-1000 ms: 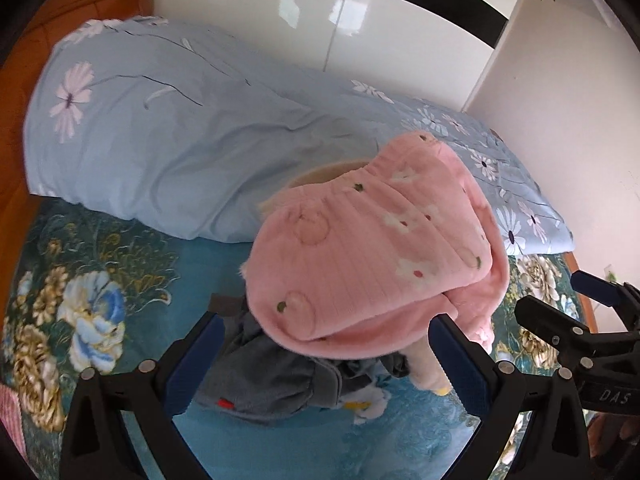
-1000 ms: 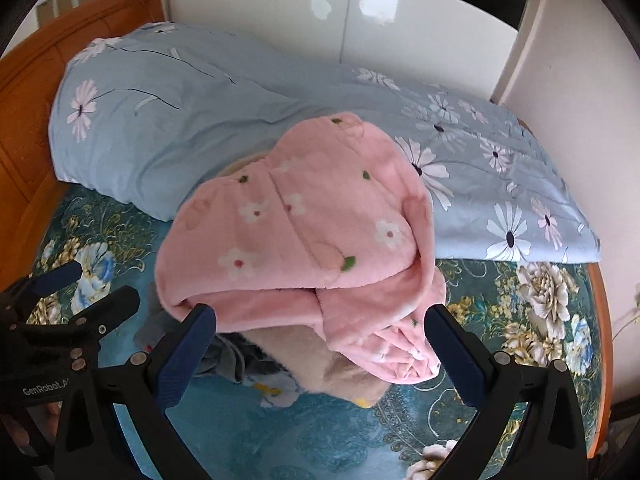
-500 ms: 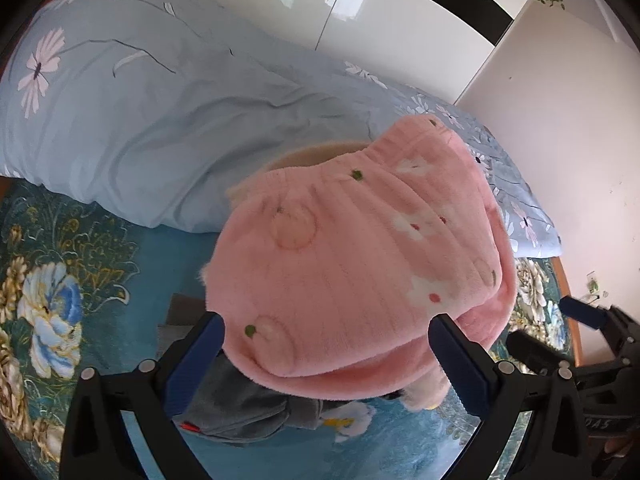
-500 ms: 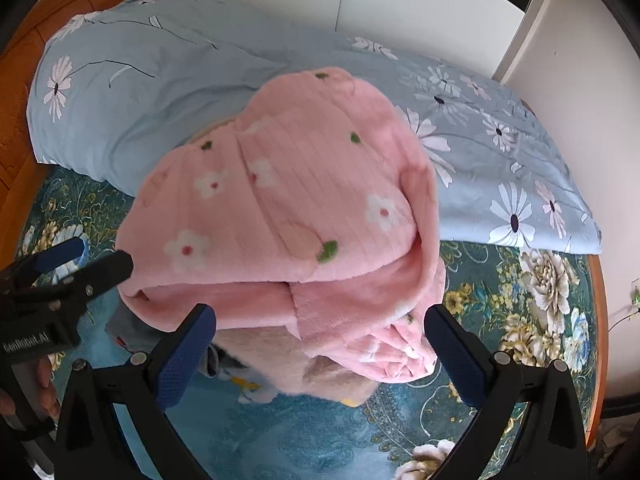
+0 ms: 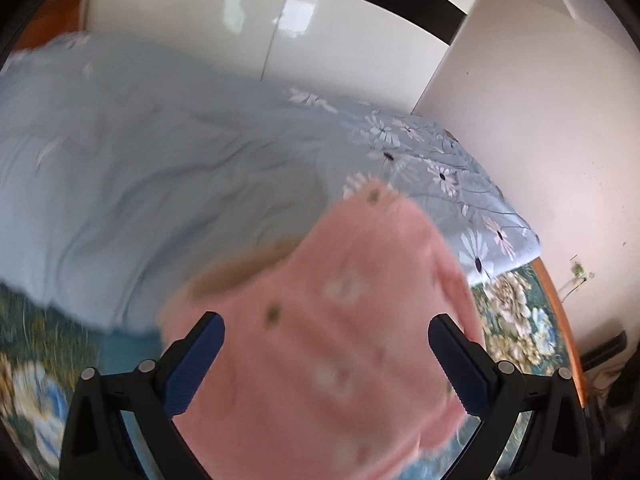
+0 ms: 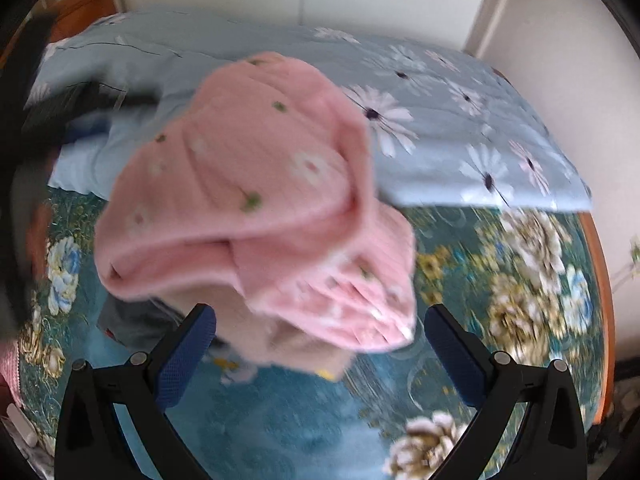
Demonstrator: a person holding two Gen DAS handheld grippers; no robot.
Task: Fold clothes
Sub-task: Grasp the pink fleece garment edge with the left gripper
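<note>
A pile of clothes sits on the bed. On top is a pink flower-print garment [image 6: 260, 200], also in the left wrist view [image 5: 332, 320]. Under it lie a beige garment [image 6: 288, 348] and a grey one [image 6: 132, 316]. My left gripper [image 5: 326, 364] is open and close over the pink garment, which fills the space between its fingers; contact cannot be told through the blur. My right gripper [image 6: 320, 352] is open just in front of the pile's near edge. The left gripper shows as a dark blur [image 6: 68, 108] at the left of the right wrist view.
A light blue daisy-print quilt [image 6: 460, 120] lies behind the pile, also in the left wrist view [image 5: 160, 184]. The teal floral bedsheet [image 6: 500, 280] covers the bed. White wardrobe doors [image 5: 280, 28] and a white wall [image 5: 540, 140] stand beyond. A wooden bed edge [image 6: 600, 264] runs at the right.
Both grippers moved in toward the pile. The left gripper has risen and tilted so the pink garment now sits low between its fingers. Both views are motion-blurred.
</note>
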